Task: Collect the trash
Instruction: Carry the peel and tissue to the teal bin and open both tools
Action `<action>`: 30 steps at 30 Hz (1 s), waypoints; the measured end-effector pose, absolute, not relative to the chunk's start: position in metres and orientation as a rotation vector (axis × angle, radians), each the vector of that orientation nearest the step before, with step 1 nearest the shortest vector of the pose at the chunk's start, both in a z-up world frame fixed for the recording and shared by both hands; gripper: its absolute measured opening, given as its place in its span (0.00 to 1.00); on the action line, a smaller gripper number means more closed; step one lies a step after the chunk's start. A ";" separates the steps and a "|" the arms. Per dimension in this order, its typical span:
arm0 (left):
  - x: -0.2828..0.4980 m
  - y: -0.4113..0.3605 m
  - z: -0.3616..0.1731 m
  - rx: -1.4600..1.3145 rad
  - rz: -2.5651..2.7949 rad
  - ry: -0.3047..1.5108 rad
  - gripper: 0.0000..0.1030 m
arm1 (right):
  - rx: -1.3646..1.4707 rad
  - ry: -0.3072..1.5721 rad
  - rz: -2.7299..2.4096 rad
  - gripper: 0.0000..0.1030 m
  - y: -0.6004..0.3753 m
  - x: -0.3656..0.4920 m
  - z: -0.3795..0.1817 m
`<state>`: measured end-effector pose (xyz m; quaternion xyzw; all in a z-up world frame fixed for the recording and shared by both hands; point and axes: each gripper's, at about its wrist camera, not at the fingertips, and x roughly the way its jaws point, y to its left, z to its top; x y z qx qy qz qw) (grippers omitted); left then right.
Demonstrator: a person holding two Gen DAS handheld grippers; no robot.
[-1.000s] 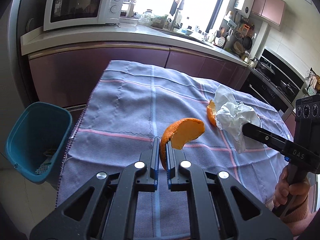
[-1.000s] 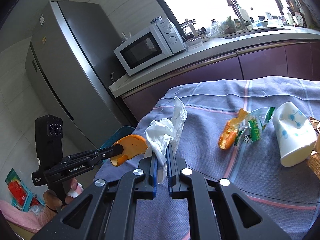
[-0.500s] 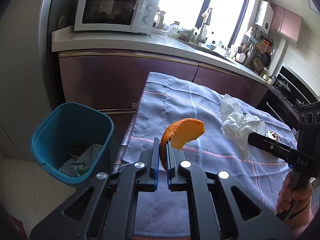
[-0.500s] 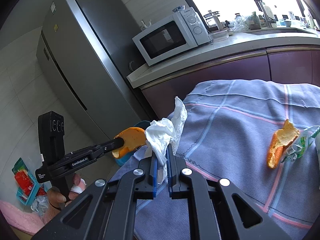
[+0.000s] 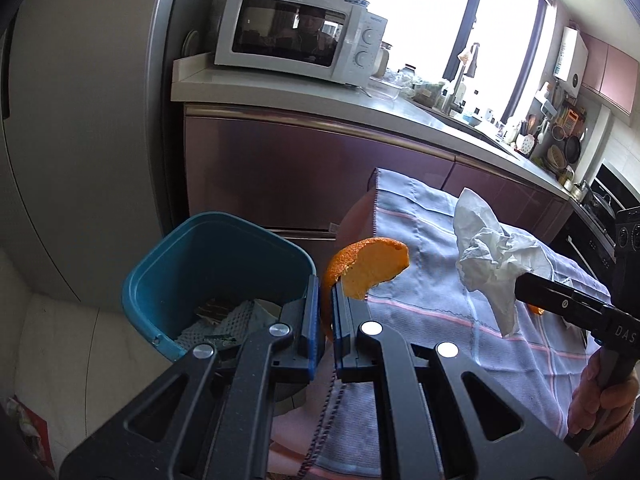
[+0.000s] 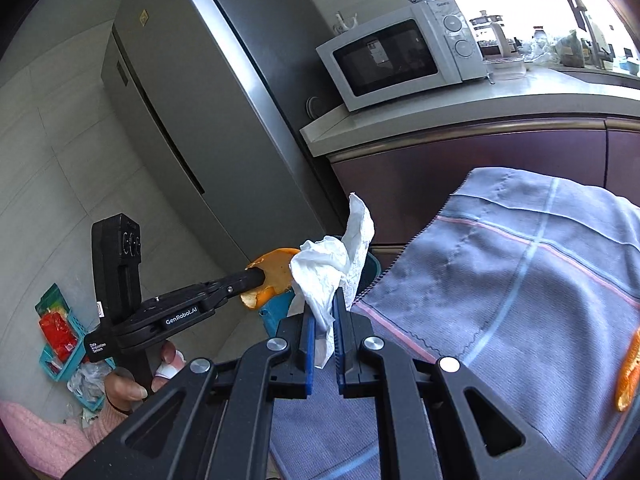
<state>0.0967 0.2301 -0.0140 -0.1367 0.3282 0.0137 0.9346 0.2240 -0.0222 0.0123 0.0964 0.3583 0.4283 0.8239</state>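
Carrying their loads leftward off the cloth-covered surface [image 5: 460,312], both grippers have swung toward the teal plastic waste bin [image 5: 160,284], which a second ago sat far off to the left of the left gripper's fingers and now lies just ahead of them and slightly left, its mouth open with paper scraps inside. The left gripper [image 5: 326,312] is pinching a curved piece of orange peel [image 5: 372,268] between pressed-together fingers, the peel standing up past the tips, near the bin's right rim but apparently not yet over the opening. The right gripper [image 6: 322,320] is clamped on a crumpled white paper tissue [image 6: 332,264], which rises above its fingers; the bin shows only as a sliver behind the tissue. Another orange peel scrap [image 6: 630,372] remains on the cloth to the right of those fingers. Judging from this, the drop is close, with more trash to fetch afterwards.
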 end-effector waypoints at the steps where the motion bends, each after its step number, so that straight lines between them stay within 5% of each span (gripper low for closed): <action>1: 0.097 0.235 -0.015 -0.283 0.037 0.671 0.06 | 0.204 0.768 0.919 0.07 -0.016 0.226 0.012; 30: 0.125 0.296 -0.061 -0.322 0.198 0.739 0.06 | 0.114 0.938 0.979 0.07 0.093 0.284 -0.032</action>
